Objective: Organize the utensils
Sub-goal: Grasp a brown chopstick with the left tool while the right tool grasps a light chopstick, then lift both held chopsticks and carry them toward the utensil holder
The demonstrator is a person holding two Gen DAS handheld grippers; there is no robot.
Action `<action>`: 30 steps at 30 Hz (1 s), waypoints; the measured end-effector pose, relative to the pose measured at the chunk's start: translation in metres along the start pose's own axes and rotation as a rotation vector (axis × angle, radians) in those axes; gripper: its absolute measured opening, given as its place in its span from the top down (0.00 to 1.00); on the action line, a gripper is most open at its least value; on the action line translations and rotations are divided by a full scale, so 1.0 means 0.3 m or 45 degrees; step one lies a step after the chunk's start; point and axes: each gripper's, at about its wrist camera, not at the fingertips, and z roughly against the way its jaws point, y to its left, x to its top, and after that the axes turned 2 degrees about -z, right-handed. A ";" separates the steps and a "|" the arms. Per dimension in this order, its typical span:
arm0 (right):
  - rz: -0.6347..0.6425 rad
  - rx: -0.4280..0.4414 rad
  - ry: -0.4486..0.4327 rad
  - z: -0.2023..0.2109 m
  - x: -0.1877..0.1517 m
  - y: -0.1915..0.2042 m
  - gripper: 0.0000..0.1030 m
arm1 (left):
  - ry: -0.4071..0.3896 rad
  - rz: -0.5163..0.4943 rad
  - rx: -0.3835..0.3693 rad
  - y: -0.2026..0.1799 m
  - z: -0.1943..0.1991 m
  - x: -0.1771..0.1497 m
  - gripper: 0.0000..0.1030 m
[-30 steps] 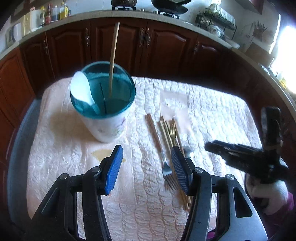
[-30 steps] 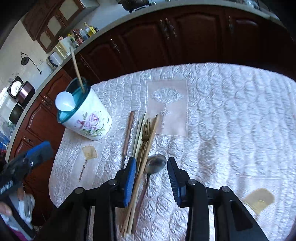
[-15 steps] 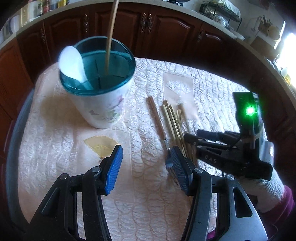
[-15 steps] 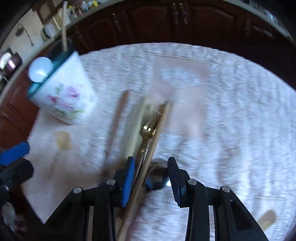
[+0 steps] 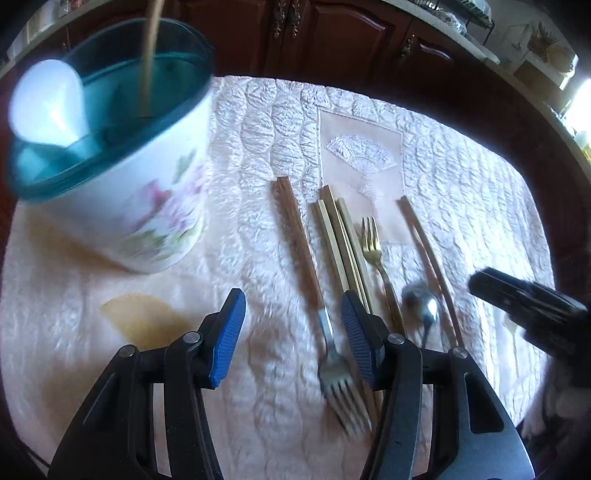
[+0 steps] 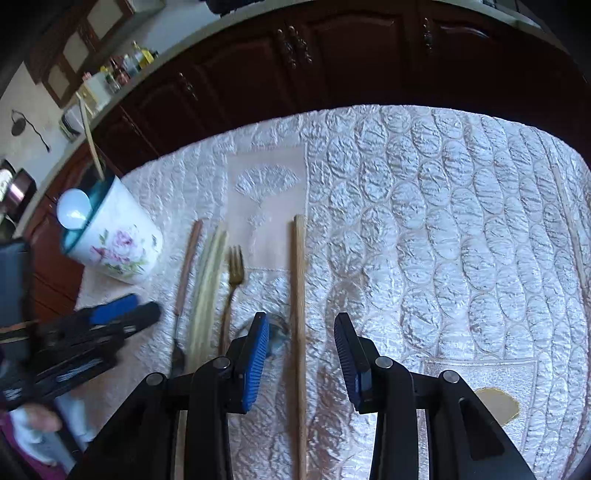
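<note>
A floral white holder with a teal rim (image 5: 155,206) (image 6: 118,243) stands at the table's left, holding a white spoon (image 5: 48,107) and one chopstick (image 5: 149,55). Right of it lie a wood-handled fork (image 5: 299,254), pale chopsticks (image 5: 340,240), a gold fork (image 5: 373,247), a metal spoon (image 5: 424,310) and a single brown chopstick (image 6: 298,295). My left gripper (image 5: 291,332) is open and empty, low over the wood-handled fork. My right gripper (image 6: 301,358) is open and empty, with the brown chopstick lying between its fingers.
A quilted white cloth (image 6: 443,221) covers the table. Dark wooden cabinets (image 6: 295,55) run along the far side. Bottles and jars (image 6: 122,66) stand on the counter at the back left. A dish rack (image 5: 461,11) is at the back right.
My left gripper has moved closer to the holder and the wood-handled fork. My right gripper has shifted right, from the spoon to the brown chopstick, which now lies apart from the bundle.
</note>
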 end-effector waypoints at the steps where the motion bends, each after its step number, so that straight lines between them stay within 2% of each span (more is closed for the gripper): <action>1: -0.003 0.016 -0.005 0.009 0.016 -0.009 0.66 | 0.000 0.005 0.003 -0.003 -0.012 0.011 0.48; 5: 0.031 0.002 -0.006 -0.007 0.080 0.011 0.66 | -0.005 0.019 0.032 -0.007 -0.052 0.060 0.48; 8: 0.034 0.007 0.018 -0.061 0.133 0.006 0.66 | 0.022 0.002 0.095 -0.015 -0.090 0.078 0.49; 10: 0.054 0.005 0.042 -0.101 0.159 0.016 0.67 | 0.066 -0.007 0.096 -0.018 -0.119 0.075 0.64; 11: 0.062 -0.003 0.055 -0.127 0.167 0.028 0.70 | 0.072 -0.011 0.096 -0.018 -0.126 0.073 0.66; 12: 0.067 -0.014 0.073 -0.152 0.174 0.033 0.75 | 0.057 -0.020 0.099 -0.019 -0.124 0.070 0.72; 13: 0.070 -0.022 0.098 -0.180 0.178 0.034 0.79 | 0.052 -0.036 0.080 -0.039 -0.134 0.079 0.86; 14: 0.074 -0.028 0.111 -0.196 0.174 0.035 0.87 | 0.056 -0.048 0.055 -0.040 -0.132 0.079 0.88; 15: 0.079 -0.038 0.128 -0.213 0.173 0.029 0.93 | 0.060 -0.050 0.046 -0.038 -0.129 0.075 0.89; 19: 0.014 0.013 0.114 -0.166 0.119 -0.006 0.93 | 0.093 -0.036 -0.006 -0.006 -0.093 0.041 0.94; 23: -0.032 0.024 0.123 -0.076 0.037 -0.062 0.93 | 0.125 -0.053 -0.046 0.020 -0.027 -0.044 0.94; 27: -0.026 0.006 0.187 -0.065 -0.028 -0.088 0.93 | 0.187 -0.091 -0.086 0.007 0.007 -0.134 0.94; 29: 0.000 -0.007 0.179 -0.062 -0.028 -0.095 0.91 | 0.186 -0.126 -0.075 -0.016 0.011 -0.148 0.94; 30: 0.011 -0.018 0.176 -0.057 -0.026 -0.096 0.86 | 0.184 -0.146 -0.067 -0.025 0.010 -0.142 0.92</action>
